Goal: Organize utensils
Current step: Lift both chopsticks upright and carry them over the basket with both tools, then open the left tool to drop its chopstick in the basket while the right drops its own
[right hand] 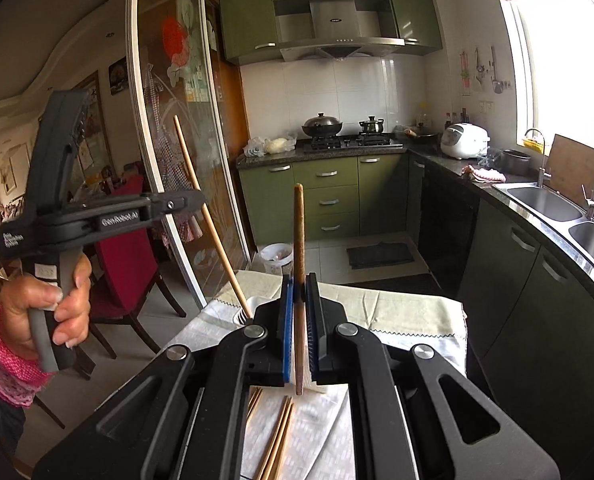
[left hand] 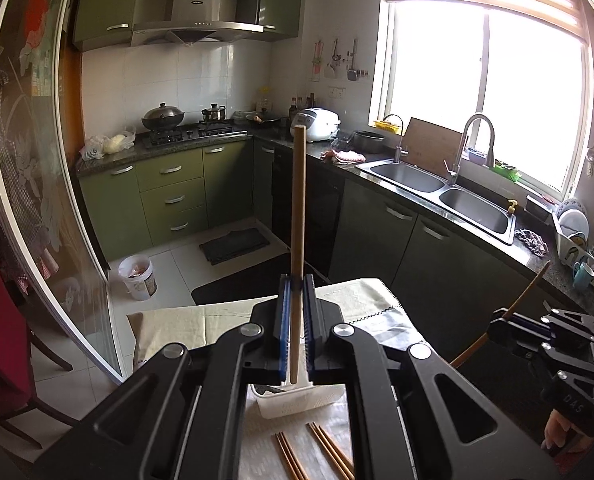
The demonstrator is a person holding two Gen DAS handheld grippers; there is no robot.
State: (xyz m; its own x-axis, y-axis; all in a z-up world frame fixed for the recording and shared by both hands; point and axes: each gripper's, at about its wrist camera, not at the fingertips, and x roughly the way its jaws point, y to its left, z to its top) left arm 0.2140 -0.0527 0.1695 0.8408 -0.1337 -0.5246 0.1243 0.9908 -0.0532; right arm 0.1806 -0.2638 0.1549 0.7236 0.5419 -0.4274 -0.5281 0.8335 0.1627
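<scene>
On the cloth-covered table, loose chopsticks are lying beside the white basket, awaiting sorting. Above them, the left gripper is clamping a pale chopstick upright, and the right gripper is pinching a darker chopstick, likely for dropping end-first into the basket.

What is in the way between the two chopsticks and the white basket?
Nothing visible. The left gripper is shut on a pale chopstick, the right gripper on a darker chopstick. The white basket sits on the table just below, with only air between.
</scene>
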